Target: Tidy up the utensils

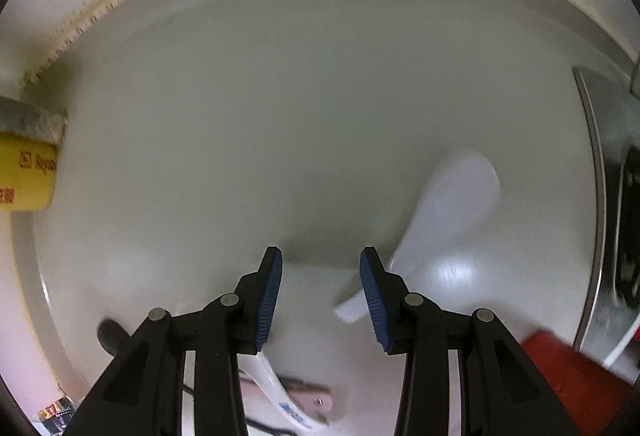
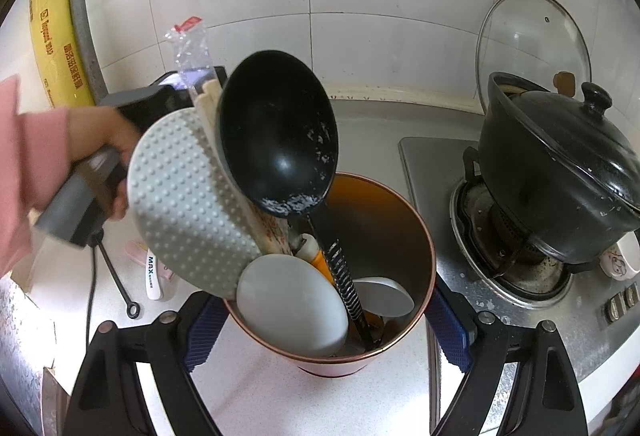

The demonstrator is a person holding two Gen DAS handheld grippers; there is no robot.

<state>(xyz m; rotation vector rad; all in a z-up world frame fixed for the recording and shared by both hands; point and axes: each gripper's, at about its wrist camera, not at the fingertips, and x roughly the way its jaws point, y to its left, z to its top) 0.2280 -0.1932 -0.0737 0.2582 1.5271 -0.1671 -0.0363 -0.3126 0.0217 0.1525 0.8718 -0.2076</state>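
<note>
In the right wrist view my right gripper (image 2: 326, 320) is shut on a round copper-rimmed utensil holder (image 2: 384, 220), one blue pad on each side of its wall. The holder contains a black ladle (image 2: 276, 132), a grey dimpled rice paddle (image 2: 188, 204), a white spoon (image 2: 292, 310), wooden chopsticks (image 2: 210, 104) and other utensils. In the left wrist view my left gripper (image 1: 320, 296) is open and empty above the counter. A white rice spoon (image 1: 436, 220) lies flat just right of its fingers. Another white utensil (image 1: 280, 392) lies below the fingers.
A black pot (image 2: 560, 172) sits on the gas stove (image 2: 516, 260) at right, a glass lid (image 2: 532, 40) leaning on the tiled wall behind. A yellow box (image 2: 56, 44) stands at left. A red object (image 1: 572, 368) and the stove edge (image 1: 596, 196) are at right.
</note>
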